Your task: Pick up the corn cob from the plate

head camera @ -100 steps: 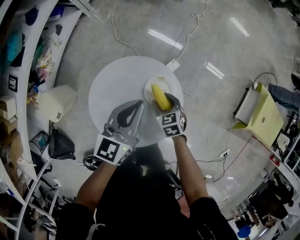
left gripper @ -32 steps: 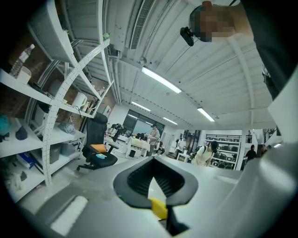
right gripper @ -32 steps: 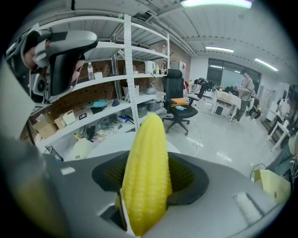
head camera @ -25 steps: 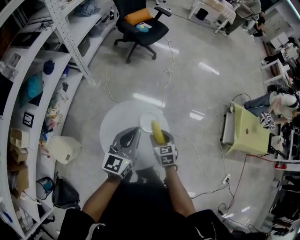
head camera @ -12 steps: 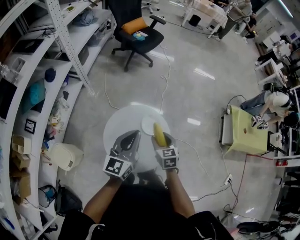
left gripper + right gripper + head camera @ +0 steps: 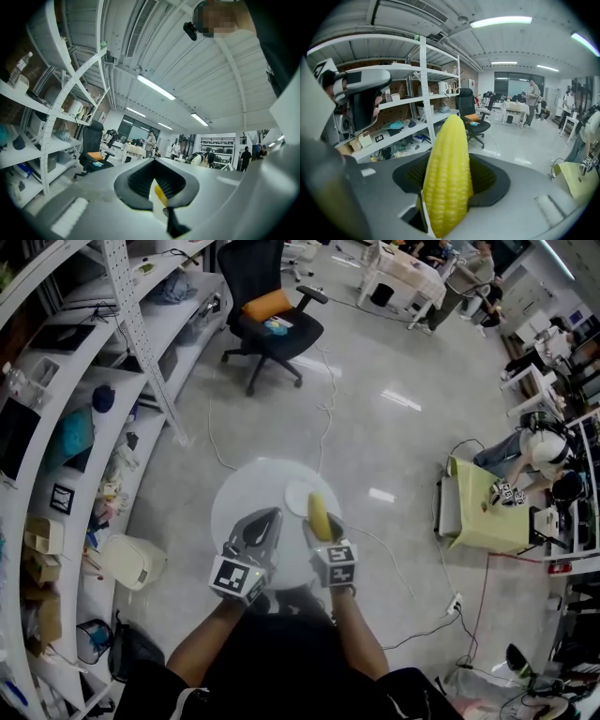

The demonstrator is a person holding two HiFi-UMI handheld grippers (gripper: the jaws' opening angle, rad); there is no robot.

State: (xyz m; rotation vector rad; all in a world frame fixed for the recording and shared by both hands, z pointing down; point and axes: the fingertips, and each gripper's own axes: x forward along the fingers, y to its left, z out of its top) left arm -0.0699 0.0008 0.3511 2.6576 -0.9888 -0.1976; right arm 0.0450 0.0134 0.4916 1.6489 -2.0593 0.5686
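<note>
Over the round white table (image 6: 239, 507): two grippers are being held side by side above the near half of the top, close together yet apart.
Right gripper (image 6: 321, 527): its jaws are being pressed on the corn cob (image 6: 319, 510), which is being gripped by its lower end, the tip being pointed away from the person.
Cob's place: it is being seen across the right rim of the plate (image 6: 296, 495); whether it is clear of the plate cannot be told.
Left gripper (image 6: 270, 519): its jaws are being held together at the tips, nothing being gripped between them.
Nearest obstruction: the cob is being flanked on its left by the left gripper, just beside it.
Shelving (image 6: 66, 418): curved racks loaded with boxes and oddments are being shown along the left, well apart from the table.
White container (image 6: 131, 563): it is being shown at the foot of the shelving, left of the table.
Office chair (image 6: 272, 315): it is being shown beyond the table, well apart.
Cables (image 6: 323, 423): they are being trailed over the floor from the table's far edge.
Yellow-green cart (image 6: 487, 517): it is being shown to the right, well apart.
Glossy floor (image 6: 394, 427): open room is being offered between table, chair and cart.
Table's near edge: it is being covered by the grippers and the person's arms (image 6: 211, 643).
</note>
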